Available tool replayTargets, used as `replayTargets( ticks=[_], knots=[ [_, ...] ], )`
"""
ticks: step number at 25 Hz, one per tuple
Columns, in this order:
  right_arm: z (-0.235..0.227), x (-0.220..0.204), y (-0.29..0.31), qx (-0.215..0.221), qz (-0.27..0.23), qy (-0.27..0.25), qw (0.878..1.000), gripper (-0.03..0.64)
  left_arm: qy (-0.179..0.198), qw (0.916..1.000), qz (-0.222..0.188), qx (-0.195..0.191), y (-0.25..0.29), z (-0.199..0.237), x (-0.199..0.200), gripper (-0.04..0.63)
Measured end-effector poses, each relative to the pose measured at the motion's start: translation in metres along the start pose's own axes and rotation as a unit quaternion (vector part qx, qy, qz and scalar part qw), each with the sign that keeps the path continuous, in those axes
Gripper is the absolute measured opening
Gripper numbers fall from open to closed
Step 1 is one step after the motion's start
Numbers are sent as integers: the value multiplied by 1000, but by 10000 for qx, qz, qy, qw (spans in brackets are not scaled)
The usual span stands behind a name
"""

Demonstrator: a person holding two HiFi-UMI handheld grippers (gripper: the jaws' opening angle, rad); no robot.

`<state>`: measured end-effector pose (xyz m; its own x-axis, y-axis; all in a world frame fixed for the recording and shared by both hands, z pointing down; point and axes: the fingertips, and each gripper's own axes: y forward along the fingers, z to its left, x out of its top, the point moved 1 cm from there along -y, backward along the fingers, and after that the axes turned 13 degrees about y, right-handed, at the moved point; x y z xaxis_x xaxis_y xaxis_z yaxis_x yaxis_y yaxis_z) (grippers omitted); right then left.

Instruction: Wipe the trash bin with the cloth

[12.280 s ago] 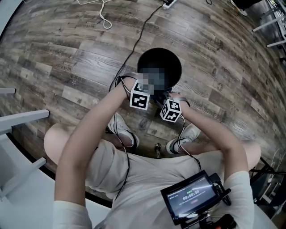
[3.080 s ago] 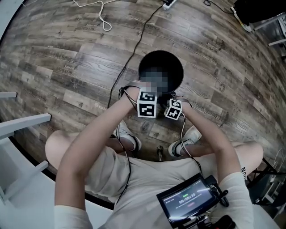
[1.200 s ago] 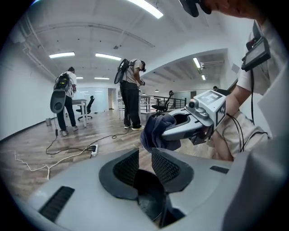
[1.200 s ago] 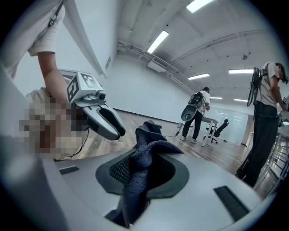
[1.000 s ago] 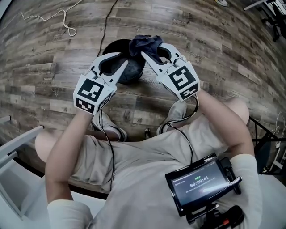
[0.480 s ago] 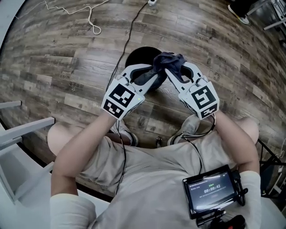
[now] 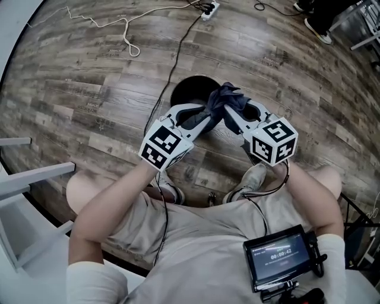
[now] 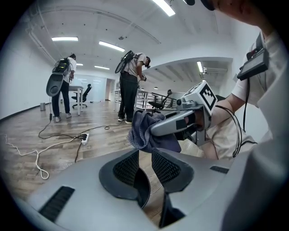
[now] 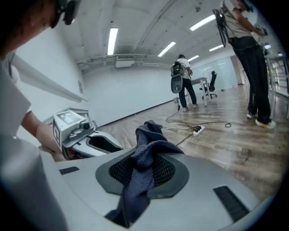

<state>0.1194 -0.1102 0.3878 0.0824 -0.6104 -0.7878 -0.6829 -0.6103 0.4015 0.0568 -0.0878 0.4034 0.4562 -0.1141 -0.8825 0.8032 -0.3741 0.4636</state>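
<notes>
Cloth: dark blue-grey fabric cloth [image 7: 227, 98], bunched, hanging just above the bin
Bin: round black trash bin [image 7: 187, 90] on the wood-plank floor [image 7: 89, 89]
Right gripper [image 9: 144, 163]: clamped on the cloth
Left gripper [image 8: 145, 155]: jaws apart and empty, with tips just beside the cloth

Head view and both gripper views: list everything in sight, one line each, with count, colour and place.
trash bin: one, black, on the floor beyond the feet
cloth: one, dark blue-grey, bunched above the bin
power strip: one, white, far floor
black cable: one, running from the strip towards the bin
white cord: one, looped on the floor, far left
bystanders: two, dark trousers, standing far off
screen: one, black, at the person's chest
shoes: two, white, on the floor
left gripper: grey, jaws apart, empty, beside the cloth
right gripper: grey, shut on the cloth
</notes>
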Motion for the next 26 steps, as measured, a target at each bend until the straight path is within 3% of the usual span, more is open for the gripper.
replayTargets(
  ticks=[4,10,15,26],
  knots=[
    [-10,-9,2,65,298,802,9963,74,10,10000,61,-37,1,-2,-3,98],
    [-8,-18,6,156,494,1002,9936,74,106,9997,180,-129,3,-11,-7,98],
    [-13,-32,8,212,707,1903,9790,72,99,9995,247,-191,4,-14,-11,98],
    [1,-44,14,302,914,1676,9811,72,244,9982,423,-355,4,-25,-18,98]
  ],
)
